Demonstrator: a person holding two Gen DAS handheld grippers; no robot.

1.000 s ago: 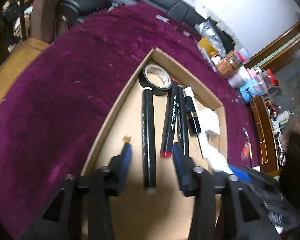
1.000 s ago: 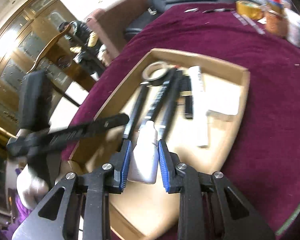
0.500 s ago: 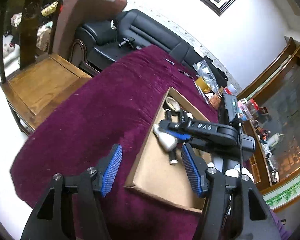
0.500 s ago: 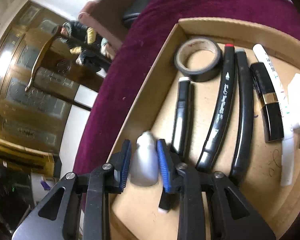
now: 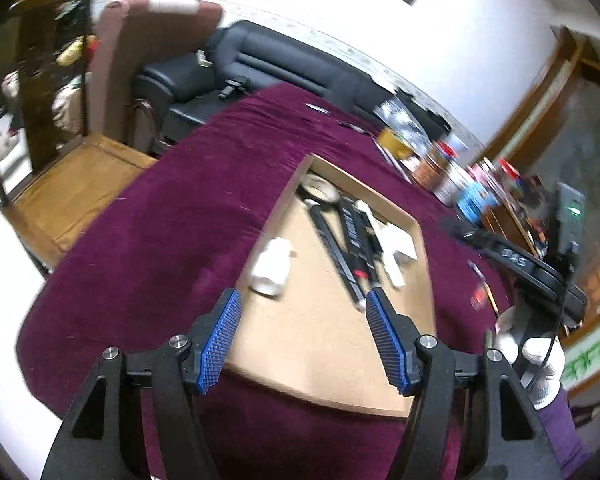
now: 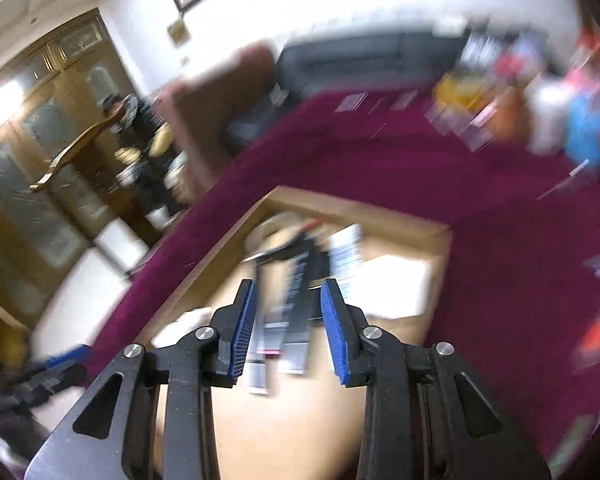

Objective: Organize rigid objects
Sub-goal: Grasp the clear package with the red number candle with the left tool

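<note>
Claws above cardboard tray on maroon table: left claw opening, empty; right claw opening, empty; white bottle lying in tray.

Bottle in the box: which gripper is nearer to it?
Left, it seems. The left gripper hangs just behind the bottle; the right gripper is off beyond the box's opposite wall. Both grippers' jaws are opening, empty.
</note>
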